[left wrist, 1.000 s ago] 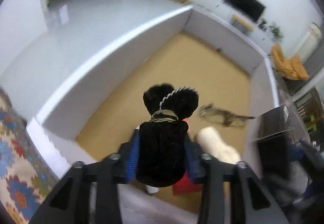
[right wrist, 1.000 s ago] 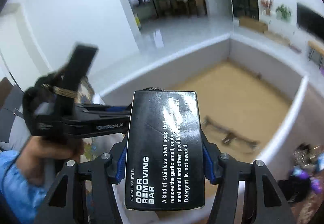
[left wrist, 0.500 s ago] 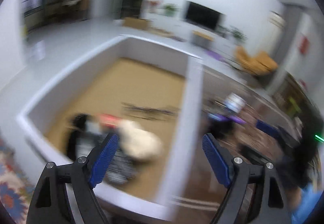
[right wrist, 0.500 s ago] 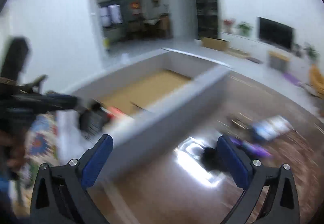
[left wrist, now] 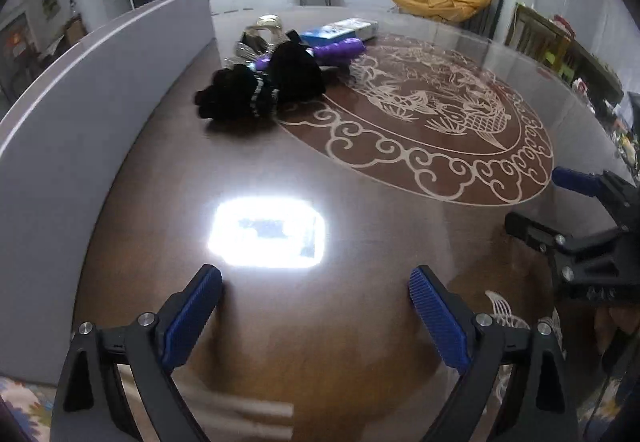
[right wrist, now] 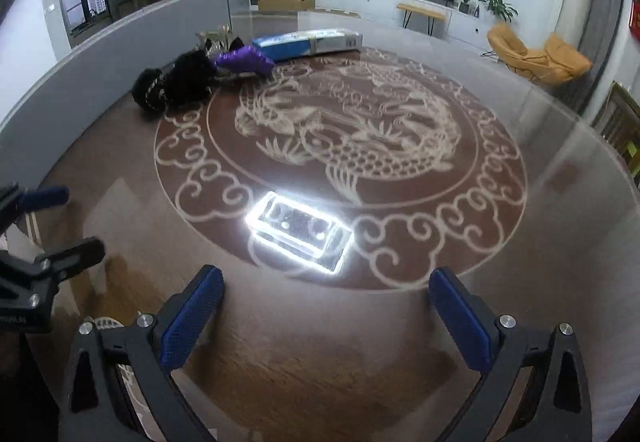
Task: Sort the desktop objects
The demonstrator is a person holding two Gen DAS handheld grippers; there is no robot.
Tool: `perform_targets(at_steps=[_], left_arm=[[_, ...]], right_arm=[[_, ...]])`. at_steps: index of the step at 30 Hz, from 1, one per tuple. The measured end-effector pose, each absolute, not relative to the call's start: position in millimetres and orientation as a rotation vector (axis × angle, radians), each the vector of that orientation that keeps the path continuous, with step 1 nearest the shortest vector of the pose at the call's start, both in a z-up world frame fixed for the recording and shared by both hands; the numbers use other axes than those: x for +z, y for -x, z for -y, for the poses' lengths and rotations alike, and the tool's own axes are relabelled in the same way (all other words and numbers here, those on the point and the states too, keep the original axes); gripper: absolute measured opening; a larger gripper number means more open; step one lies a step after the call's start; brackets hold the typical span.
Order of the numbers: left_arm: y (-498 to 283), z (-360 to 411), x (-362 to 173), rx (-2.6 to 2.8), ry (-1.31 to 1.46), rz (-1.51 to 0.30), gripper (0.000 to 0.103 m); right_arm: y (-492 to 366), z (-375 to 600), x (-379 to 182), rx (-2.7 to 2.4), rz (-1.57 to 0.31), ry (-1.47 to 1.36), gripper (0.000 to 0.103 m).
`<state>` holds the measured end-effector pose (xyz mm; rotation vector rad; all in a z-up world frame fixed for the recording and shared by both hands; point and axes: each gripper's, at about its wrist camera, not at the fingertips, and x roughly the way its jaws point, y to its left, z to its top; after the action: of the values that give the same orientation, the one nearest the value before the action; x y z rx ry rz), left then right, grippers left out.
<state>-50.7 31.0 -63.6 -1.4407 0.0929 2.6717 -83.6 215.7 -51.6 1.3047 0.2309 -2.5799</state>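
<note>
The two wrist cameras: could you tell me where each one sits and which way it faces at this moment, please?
Left wrist: on the left gripper, angled down over the glossy table; its opening jaws are empty, and the right gripper shows at the right edge.
Right wrist: on the right gripper, looking likewise; open, empty jaws, left gripper at the left edge.
Shared: black plush item, purple item, blue box, grey box wall.

My table (left wrist: pixel 360 322) looks like dark wood under a glossy, glassy top, mirroring a ceiling light; its pale dragon inlay (right wrist: pixel 360 146) reads smooth. The grey wall (left wrist: pixel 80 130) beside it seems matt board. Both grippers carry ribbed blue pads (left wrist: pixel 192 316) on matt black plastic with metal screws. The black pouches (left wrist: pixel 260 90) look plush cloth; the blue box (right wrist: pixel 308 42) looks like shiny card.
</note>
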Motion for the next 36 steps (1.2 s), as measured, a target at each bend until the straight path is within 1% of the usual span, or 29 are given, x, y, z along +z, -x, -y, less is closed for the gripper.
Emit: perform_targets(at_steps=[3, 5, 10, 15, 36], left_arm=[[60, -29, -64, 2.707, 1.417, -0.077, 0.103], [71, -30, -65, 2.726, 1.414, -0.061, 0.103], [69, -22, -49, 2.745, 1.410, -0.052, 0.103], [83, -20, -47, 2.719, 1.391, -0.071, 0.103], [80, -21, -46, 2.720, 1.390, -0.071, 0.103]], right_arm=[[86, -219, -51, -2.585, -0.189, -1.326, 0.103], [84, -215, -54, -2.590, -0.192, -1.328, 0.103], [86, -215, -58, -2.590, -0.192, -1.328, 0.103], [86, -215, -57, -2.590, -0.192, -1.328, 0.103], [86, -215, -57, -2.589, -0.192, -1.327, 0.103]])
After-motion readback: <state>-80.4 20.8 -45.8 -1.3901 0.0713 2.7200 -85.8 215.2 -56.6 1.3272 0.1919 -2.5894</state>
